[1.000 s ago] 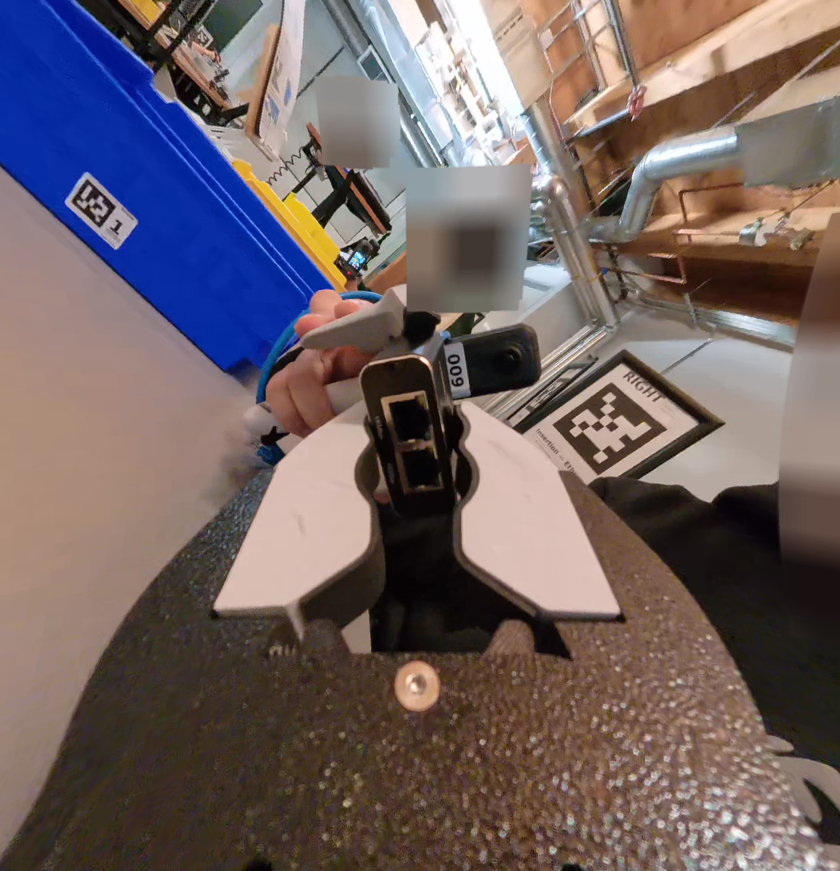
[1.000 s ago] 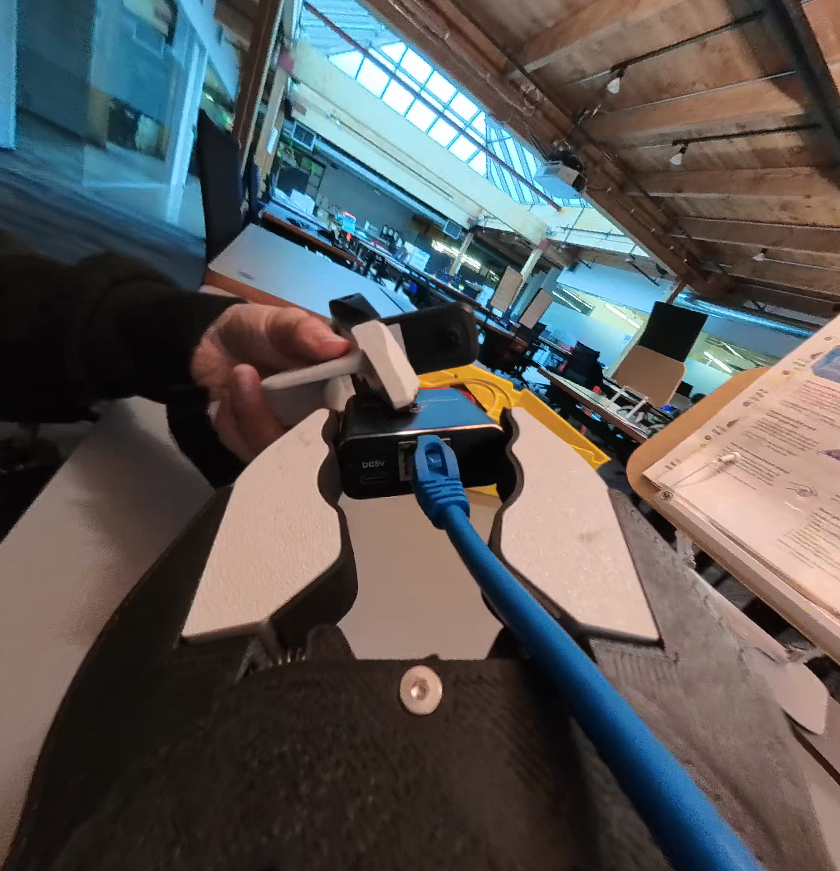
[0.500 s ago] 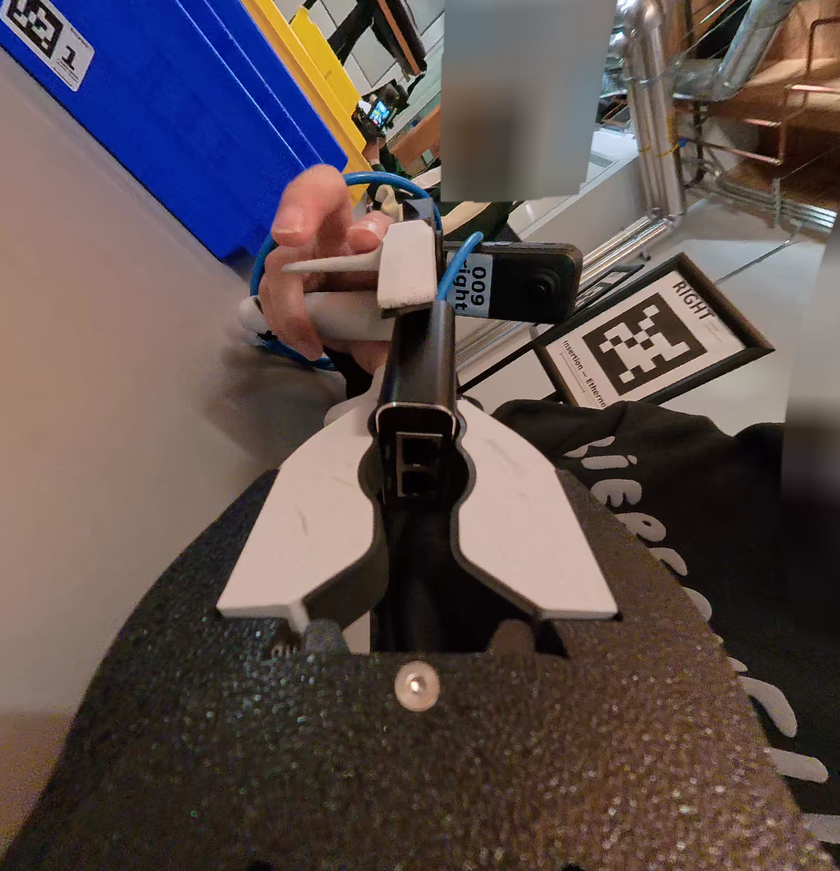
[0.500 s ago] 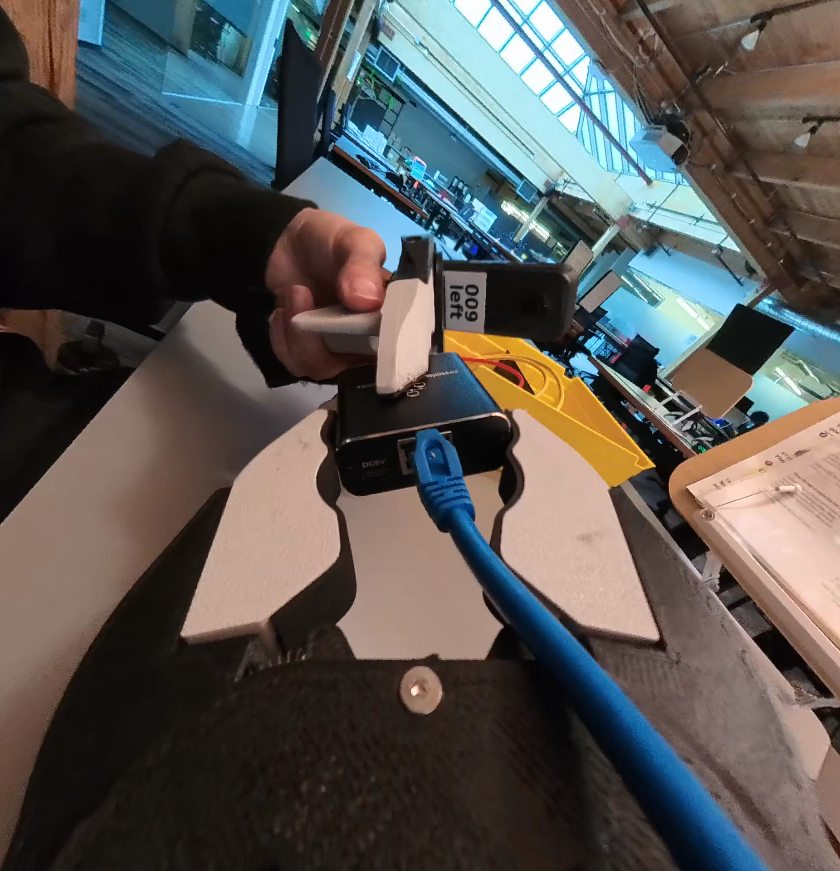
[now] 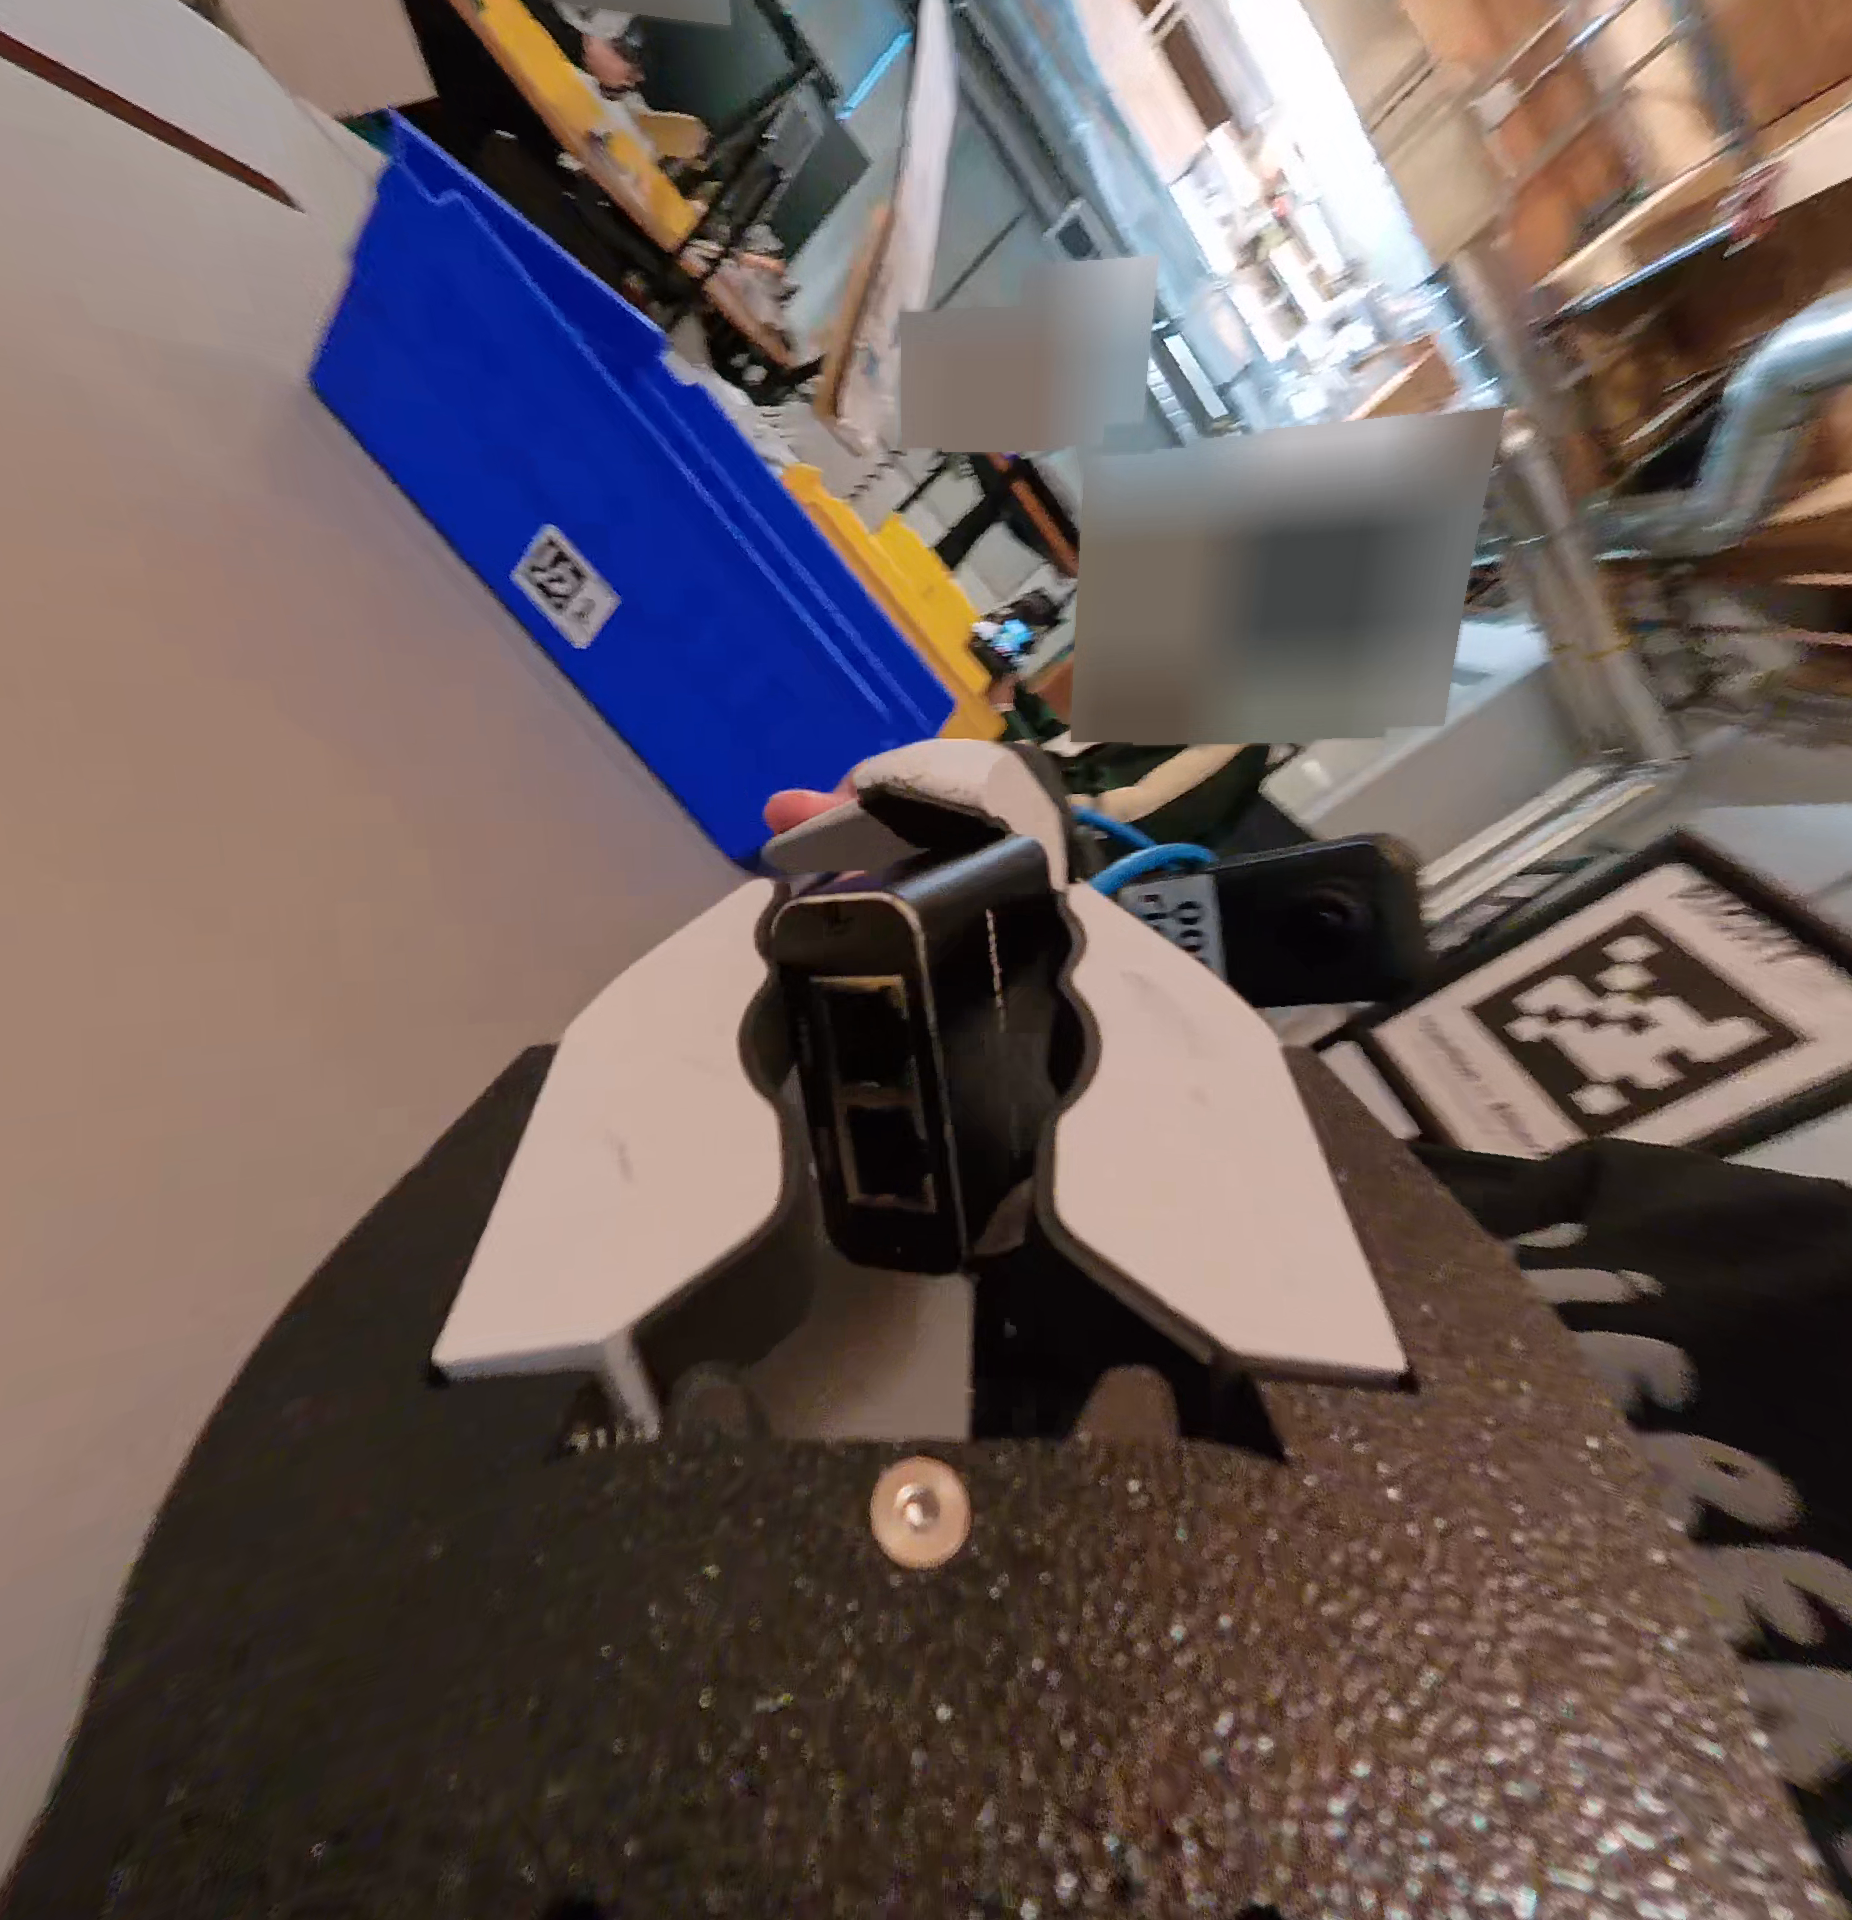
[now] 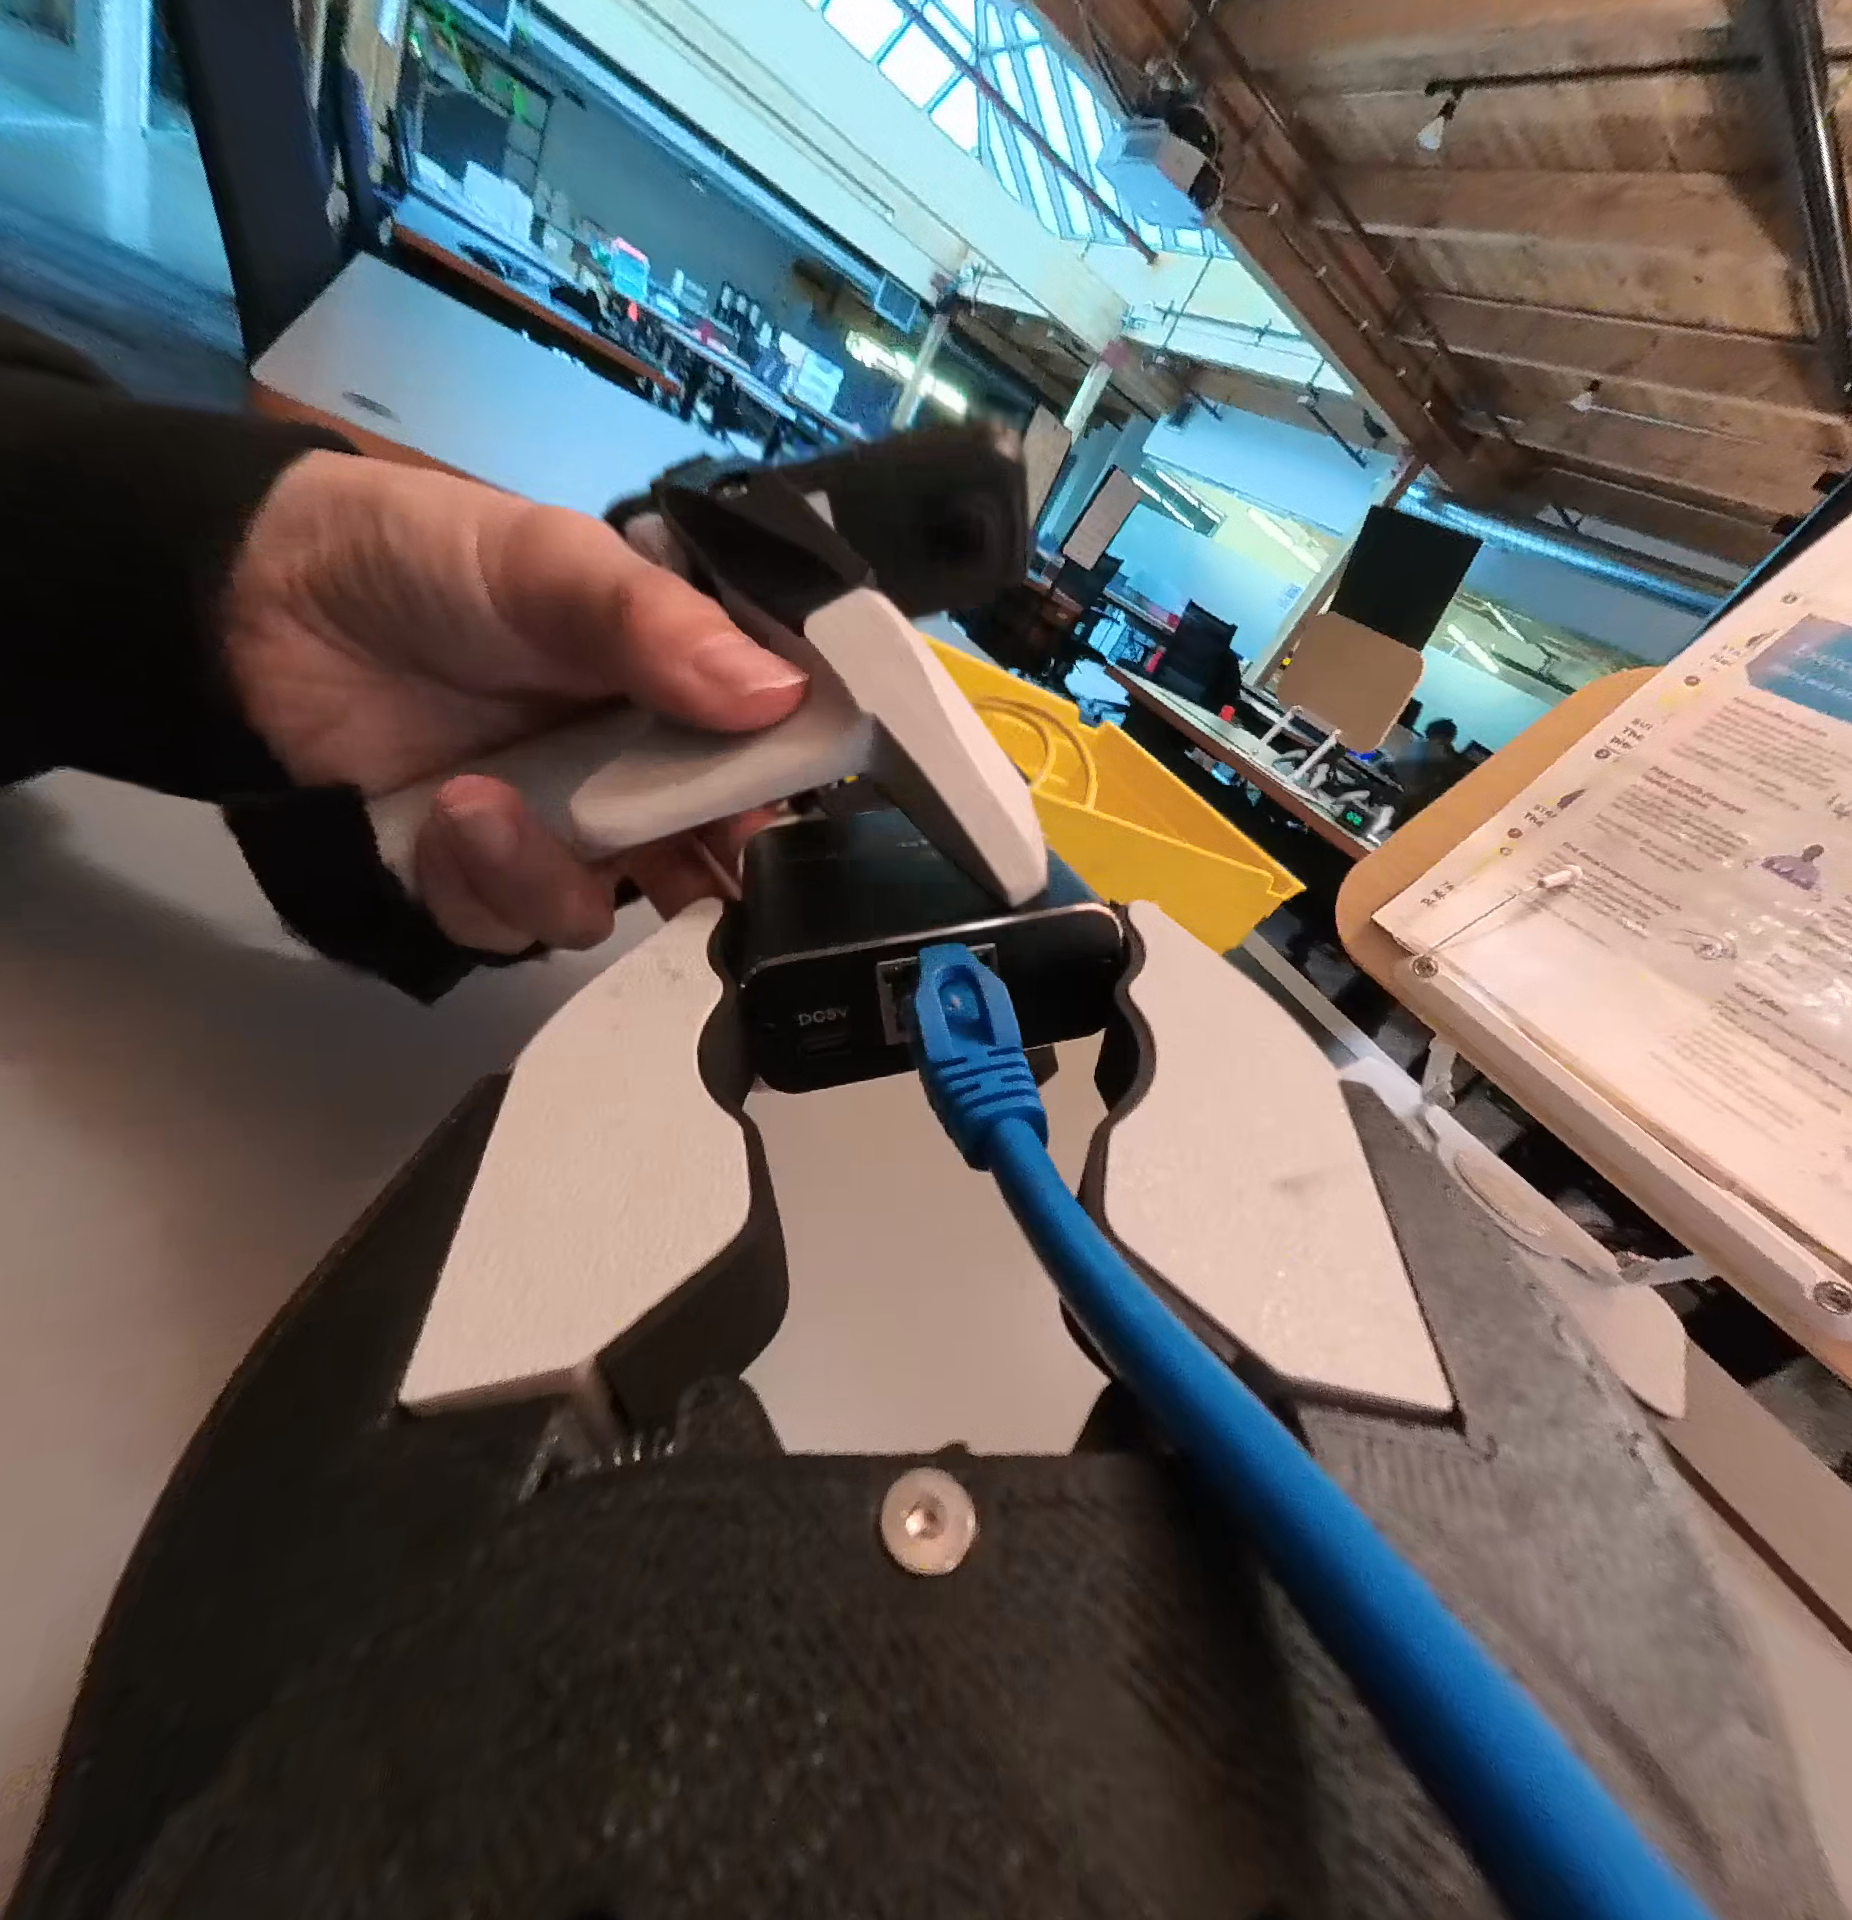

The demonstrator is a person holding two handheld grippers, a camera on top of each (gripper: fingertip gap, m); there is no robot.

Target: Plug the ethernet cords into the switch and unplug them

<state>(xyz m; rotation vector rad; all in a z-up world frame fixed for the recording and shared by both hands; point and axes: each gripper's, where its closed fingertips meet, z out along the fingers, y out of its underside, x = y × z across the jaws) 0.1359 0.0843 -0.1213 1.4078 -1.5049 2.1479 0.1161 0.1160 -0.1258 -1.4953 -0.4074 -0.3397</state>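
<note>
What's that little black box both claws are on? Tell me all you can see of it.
The switch is a small black box, metal-looking with rounded edges. The right claw grips its narrow sides, the left claw its broad faces. One end has a blue cable plugged in beside a small socket; the other shows two empty ports.

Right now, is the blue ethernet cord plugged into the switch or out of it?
Plugged in. In the right wrist view the blue ethernet cord has its connector seated in a port on the black switch.
</note>
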